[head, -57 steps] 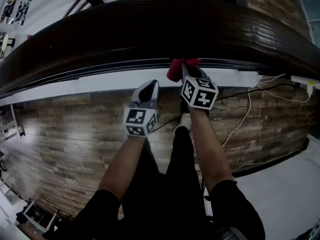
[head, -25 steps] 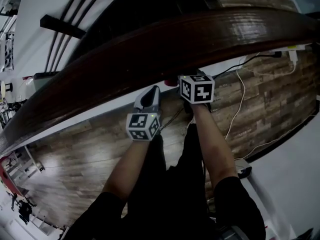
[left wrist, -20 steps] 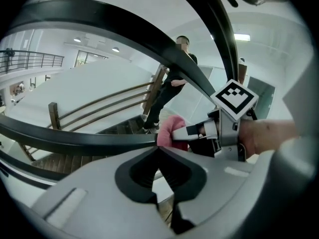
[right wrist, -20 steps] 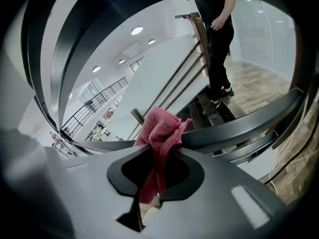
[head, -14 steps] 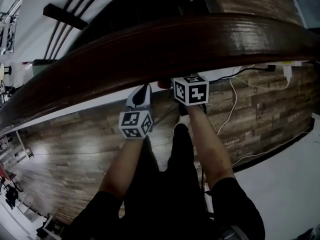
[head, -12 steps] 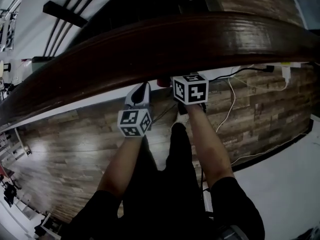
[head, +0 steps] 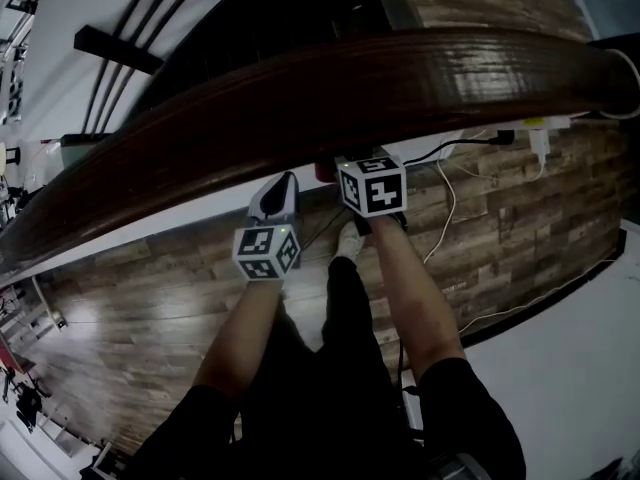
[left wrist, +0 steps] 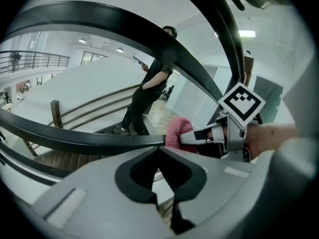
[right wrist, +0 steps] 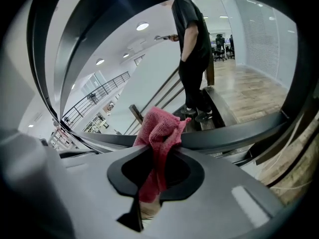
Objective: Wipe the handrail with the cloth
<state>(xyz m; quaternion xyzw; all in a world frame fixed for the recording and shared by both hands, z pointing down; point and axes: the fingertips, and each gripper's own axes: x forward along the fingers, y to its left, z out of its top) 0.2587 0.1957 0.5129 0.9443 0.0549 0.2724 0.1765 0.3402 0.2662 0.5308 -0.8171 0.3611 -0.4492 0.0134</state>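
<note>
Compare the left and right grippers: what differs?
Load: the left gripper has its jaws shut on nothing; the right gripper is shut on the red cloth.
Position: in the head view the left gripper sits nearer the person, its nose visible below the handrail; the right gripper's nose is tucked under the rail's edge.
Shared: both point at the handrail.

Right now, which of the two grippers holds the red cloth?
The right gripper: its jaws are shut on the red cloth. The left gripper has its jaws together with nothing between them.
</note>
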